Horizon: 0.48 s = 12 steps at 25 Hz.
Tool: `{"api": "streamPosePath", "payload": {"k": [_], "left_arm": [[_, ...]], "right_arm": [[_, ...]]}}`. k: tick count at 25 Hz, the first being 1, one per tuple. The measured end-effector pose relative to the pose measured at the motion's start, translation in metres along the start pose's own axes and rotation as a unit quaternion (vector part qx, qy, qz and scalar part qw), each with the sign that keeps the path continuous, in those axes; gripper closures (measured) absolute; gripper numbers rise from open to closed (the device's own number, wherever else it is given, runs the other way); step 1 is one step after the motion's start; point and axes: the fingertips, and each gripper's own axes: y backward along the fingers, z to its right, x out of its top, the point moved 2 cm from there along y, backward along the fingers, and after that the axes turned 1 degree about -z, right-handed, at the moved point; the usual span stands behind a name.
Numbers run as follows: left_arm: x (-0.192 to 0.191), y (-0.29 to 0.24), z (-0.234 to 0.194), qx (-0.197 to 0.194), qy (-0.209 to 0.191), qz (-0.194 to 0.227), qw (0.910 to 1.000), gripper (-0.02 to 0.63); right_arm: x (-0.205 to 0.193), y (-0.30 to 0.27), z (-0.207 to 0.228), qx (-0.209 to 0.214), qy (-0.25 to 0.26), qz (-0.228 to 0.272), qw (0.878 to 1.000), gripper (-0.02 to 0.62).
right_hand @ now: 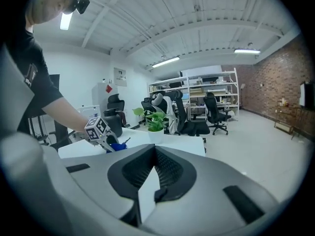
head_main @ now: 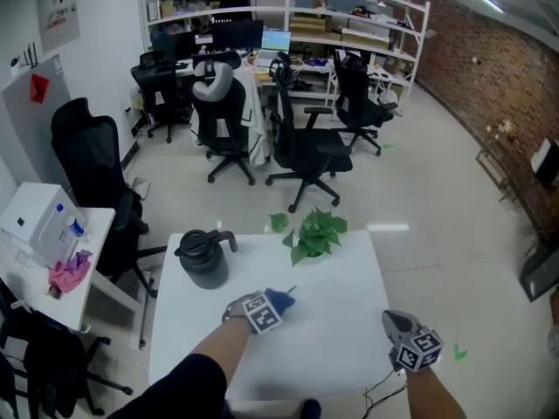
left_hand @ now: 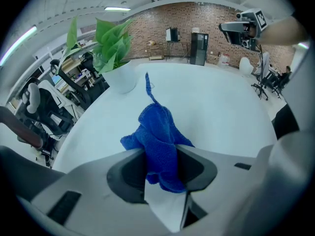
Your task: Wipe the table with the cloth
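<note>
Left gripper [left_hand: 161,156] pinches a crumpled blue terry cloth [left_hand: 156,127] on the white table [head_main: 341,321], mid-frame; right gripper [right_hand: 153,149] pressed together, empty; wiping looks mostly ahead.

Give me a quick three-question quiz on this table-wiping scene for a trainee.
1. What is clamped in the left gripper? A: a sponge. B: the blue cloth. C: a paper towel.
2. True or false: the right gripper also holds a cloth.
3. In the head view, what stands on the table to the left of the potted plant?
Key: 1 B. 2 False: its jaws are shut with nothing between them. 3 The dark jug.
</note>
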Motion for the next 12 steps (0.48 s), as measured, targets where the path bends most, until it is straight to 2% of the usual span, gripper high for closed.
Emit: {"api": "streamPosePath", "payload": {"k": [4, 12], "left_arm": [[0.000, 0.000, -0.001, -0.004, -0.001, 0.002, 1.0000, 0.457], [0.001, -0.001, -0.001, -0.010, 0.000, 0.000, 1.0000, 0.457]], "right_arm": [[0.002, -0.022, 0.000, -0.003, 0.003, -0.007, 1.000, 0.581], [-0.007, -0.038, -0.014, 0.024, 0.024, -0.029, 0.999, 0.581]]}}
